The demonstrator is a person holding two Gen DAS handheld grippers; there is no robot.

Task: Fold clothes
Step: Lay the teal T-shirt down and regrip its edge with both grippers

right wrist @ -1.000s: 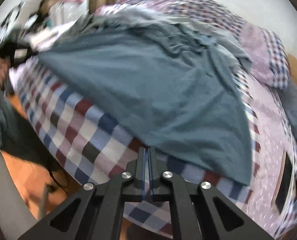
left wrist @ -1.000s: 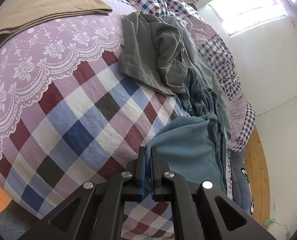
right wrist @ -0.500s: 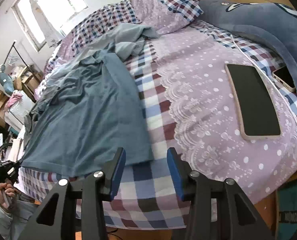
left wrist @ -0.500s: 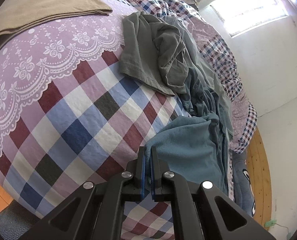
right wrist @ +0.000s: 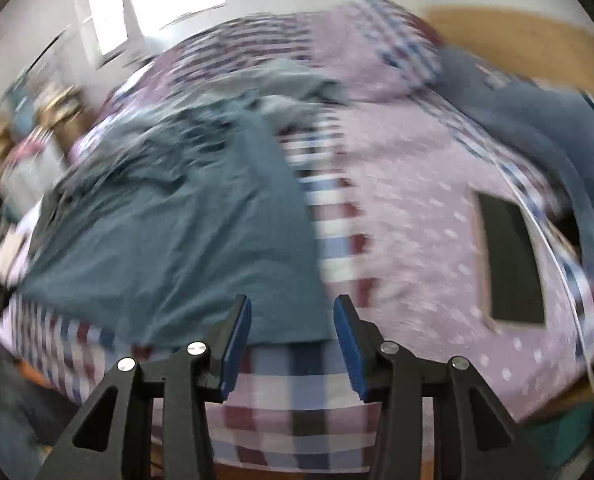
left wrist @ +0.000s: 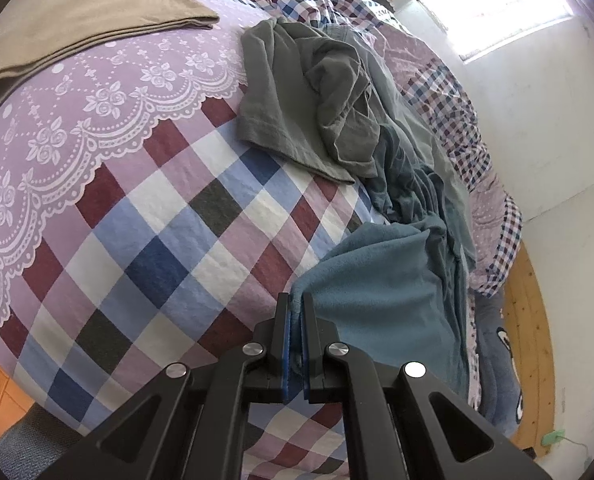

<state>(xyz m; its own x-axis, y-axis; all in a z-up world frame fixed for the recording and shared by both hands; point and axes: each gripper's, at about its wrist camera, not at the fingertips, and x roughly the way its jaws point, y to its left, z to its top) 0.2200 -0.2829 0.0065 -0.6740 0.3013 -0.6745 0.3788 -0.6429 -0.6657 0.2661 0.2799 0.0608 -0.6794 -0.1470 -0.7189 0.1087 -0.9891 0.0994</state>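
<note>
Left gripper (left wrist: 295,344) pressed together on a corner of the teal-blue soft cotton garment (right wrist: 185,240), which lies spread over the checked purple-and-blue bedspread (left wrist: 157,240); right gripper (right wrist: 293,344) spread wide, empty, hovering over the garment's near hem. Judged: the right should pinch the hem corner level with the left, keeping the edge taut. Long axis runs from the near hem toward the crumpled grey-green clothes (left wrist: 317,100).

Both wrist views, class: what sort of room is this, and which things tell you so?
Most likely a bedroom in a home: a bed with a checked purple bedspread, loose clothes such as a grey shirt, and a window.
</note>
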